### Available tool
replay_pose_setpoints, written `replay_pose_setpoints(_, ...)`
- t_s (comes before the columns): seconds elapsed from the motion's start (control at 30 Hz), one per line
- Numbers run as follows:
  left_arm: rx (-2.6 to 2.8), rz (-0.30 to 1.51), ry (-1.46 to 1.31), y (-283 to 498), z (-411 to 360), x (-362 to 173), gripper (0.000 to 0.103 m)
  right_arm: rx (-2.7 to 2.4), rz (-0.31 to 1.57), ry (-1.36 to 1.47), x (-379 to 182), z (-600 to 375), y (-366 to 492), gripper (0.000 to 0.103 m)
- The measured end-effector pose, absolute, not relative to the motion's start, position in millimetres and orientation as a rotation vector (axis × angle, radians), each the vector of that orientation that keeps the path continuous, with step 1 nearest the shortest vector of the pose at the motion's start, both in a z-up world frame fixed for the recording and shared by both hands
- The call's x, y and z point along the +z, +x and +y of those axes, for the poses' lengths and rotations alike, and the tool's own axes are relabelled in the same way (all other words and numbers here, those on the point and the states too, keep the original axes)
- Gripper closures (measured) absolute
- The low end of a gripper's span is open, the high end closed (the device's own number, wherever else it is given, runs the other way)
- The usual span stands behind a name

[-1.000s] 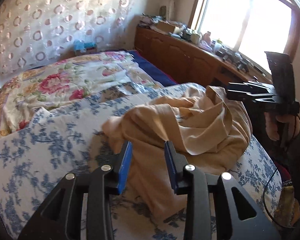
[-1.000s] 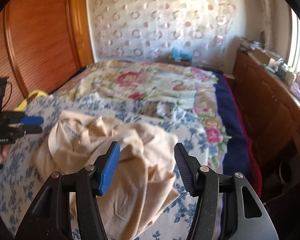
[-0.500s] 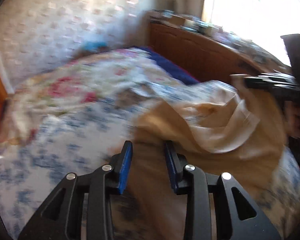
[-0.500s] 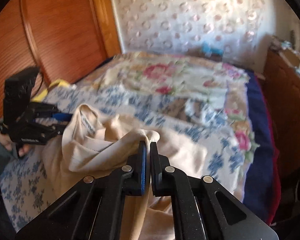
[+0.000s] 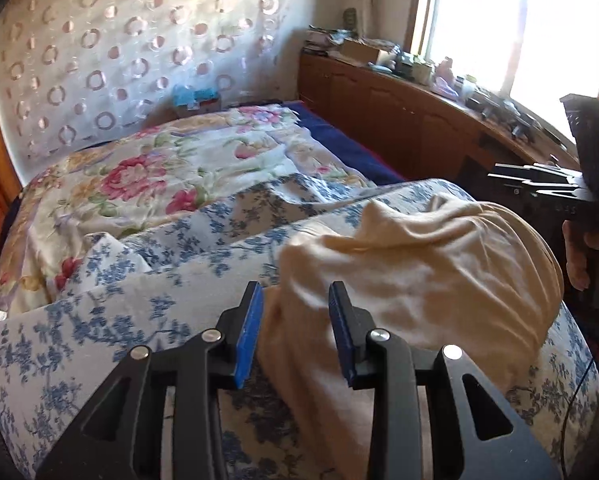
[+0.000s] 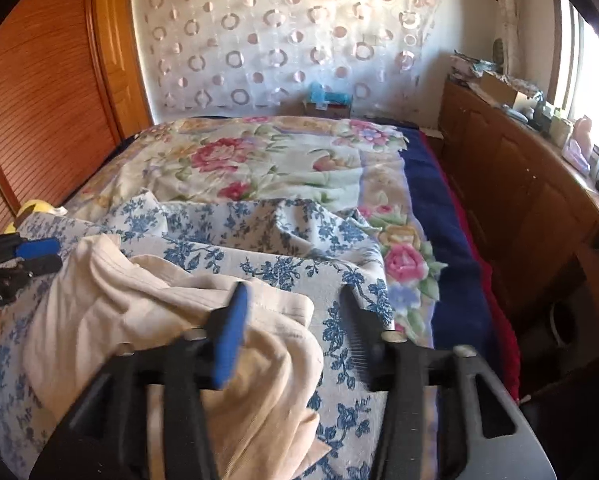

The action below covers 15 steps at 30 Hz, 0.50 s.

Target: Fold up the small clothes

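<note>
1. A crumpled cream-coloured cotton garment (image 5: 411, 280) lay in a loose heap on the blue-and-white floral bedsheet (image 5: 99, 320) at the near end of the bed.
2. The left hand-held gripper (image 5: 295, 332) pointed down at the garment's near left edge. Its blue-padded fingers (image 5: 247, 336) stood moderately apart, with cloth seen between and below them; whether the pads touched it could not be told, and nothing was clamped.
3. The right hand-held gripper (image 6: 295, 340) had just been opening, and its jaws stood wide apart. The garment's hemmed corner (image 6: 283, 308) lay under and beside its left finger (image 6: 229, 340), no longer pinched; the bare floral sheet showed beneath the right finger.
4. Seen from the left hand-held gripper, the right one sat far to the right, beyond the heap, with part of a hand (image 5: 579, 256) on its handle.
5. Ahead of both hand-held grippers lay a pink-rose patterned quilt (image 6: 259, 160); further ahead hung a white curtain with ring motifs (image 6: 283, 32).
6. To the right of the bed ran a brown wooden cabinet (image 6: 519, 184) with cluttered items on top, below a bright window (image 5: 519, 20).
</note>
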State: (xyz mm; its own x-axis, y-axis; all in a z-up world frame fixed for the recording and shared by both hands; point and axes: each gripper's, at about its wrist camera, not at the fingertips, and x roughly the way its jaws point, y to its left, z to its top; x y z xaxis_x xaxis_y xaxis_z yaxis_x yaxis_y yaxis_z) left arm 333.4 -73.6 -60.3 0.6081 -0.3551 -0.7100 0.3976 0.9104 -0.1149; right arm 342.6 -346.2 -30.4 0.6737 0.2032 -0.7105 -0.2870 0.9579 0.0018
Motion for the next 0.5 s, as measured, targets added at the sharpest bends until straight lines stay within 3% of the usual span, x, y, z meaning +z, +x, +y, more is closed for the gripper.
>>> replay_pose_setpoints(0.13,-0.424,0.828,0.064,355,-78,-69,0.07,0.304,0.783,-0.113,-27,-347,327,0.04)
replay_pose_setpoints(0.5,-0.531,0.943,-0.049,383,-76,-84,0.07,0.318,0.849,-0.05,-48,-361,315,0.04)
